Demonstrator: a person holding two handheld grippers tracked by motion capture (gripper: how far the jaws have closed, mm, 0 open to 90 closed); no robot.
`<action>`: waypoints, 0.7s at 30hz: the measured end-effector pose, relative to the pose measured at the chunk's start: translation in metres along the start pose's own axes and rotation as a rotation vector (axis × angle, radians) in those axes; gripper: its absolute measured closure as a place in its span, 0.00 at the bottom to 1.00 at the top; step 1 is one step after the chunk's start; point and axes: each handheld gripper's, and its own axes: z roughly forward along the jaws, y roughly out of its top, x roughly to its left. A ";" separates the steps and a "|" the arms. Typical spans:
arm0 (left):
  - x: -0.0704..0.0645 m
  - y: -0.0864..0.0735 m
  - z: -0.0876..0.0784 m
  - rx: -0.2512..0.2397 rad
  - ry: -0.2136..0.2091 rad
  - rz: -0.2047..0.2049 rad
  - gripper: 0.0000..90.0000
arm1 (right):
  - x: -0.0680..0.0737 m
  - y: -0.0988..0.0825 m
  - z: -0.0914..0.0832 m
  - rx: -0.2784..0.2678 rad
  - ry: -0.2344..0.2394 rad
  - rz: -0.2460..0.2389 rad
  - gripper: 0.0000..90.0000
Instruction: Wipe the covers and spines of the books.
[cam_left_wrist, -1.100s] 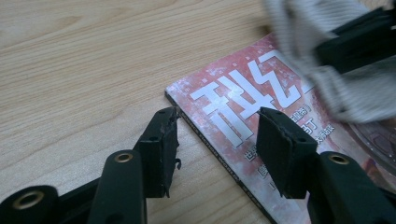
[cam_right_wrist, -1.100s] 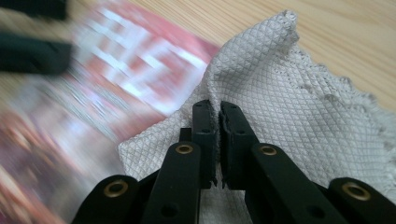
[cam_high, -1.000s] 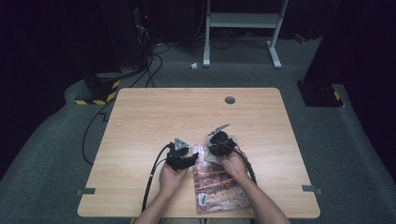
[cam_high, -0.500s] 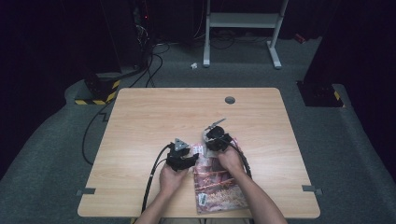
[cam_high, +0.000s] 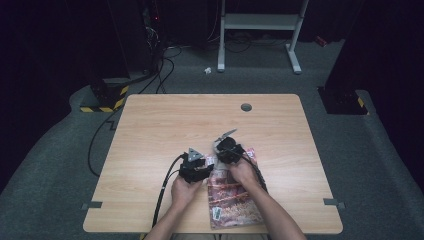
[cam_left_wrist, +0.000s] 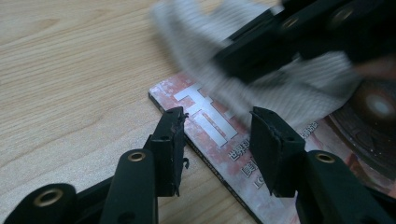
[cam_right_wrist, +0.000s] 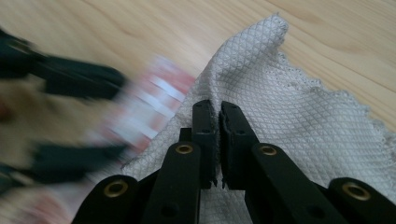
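A book with a red cover (cam_high: 232, 200) lies at the table's near edge. My right gripper (cam_high: 226, 145) is over its far end, shut on a white waffle-weave cloth (cam_right_wrist: 289, 116) that drapes onto the cover (cam_left_wrist: 299, 93). My left gripper (cam_left_wrist: 219, 123) is low at the book's far left corner (cam_left_wrist: 224, 149). One jaw stands beside the book's edge and the other over the cover. Its jaws have just been closing, and the pads are not pressing on the book. In the right gripper view the book (cam_right_wrist: 159, 93) and the left gripper (cam_right_wrist: 70, 79) are blurred.
The wooden table (cam_high: 165, 125) has a round cable hole (cam_high: 246, 107) near its far edge. Black cables (cam_high: 165, 190) trail from the grippers over the near edge. Beyond the table are grey carpet, a white desk frame (cam_high: 260, 22) and dark equipment.
The right gripper has slid slightly to the left with the cloth over the book's far end. The left hand has stayed where it was.
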 end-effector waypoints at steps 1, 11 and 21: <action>0.000 0.000 0.000 -0.002 0.000 -0.002 0.62 | 0.006 0.004 0.003 -0.006 0.011 -0.014 0.94; 0.000 0.000 0.000 0.002 0.001 -0.007 0.61 | -0.021 -0.005 -0.001 -0.031 -0.007 0.062 0.95; 0.000 0.000 0.000 0.000 0.004 -0.008 0.60 | -0.080 -0.048 -0.031 -0.030 -0.104 0.182 0.95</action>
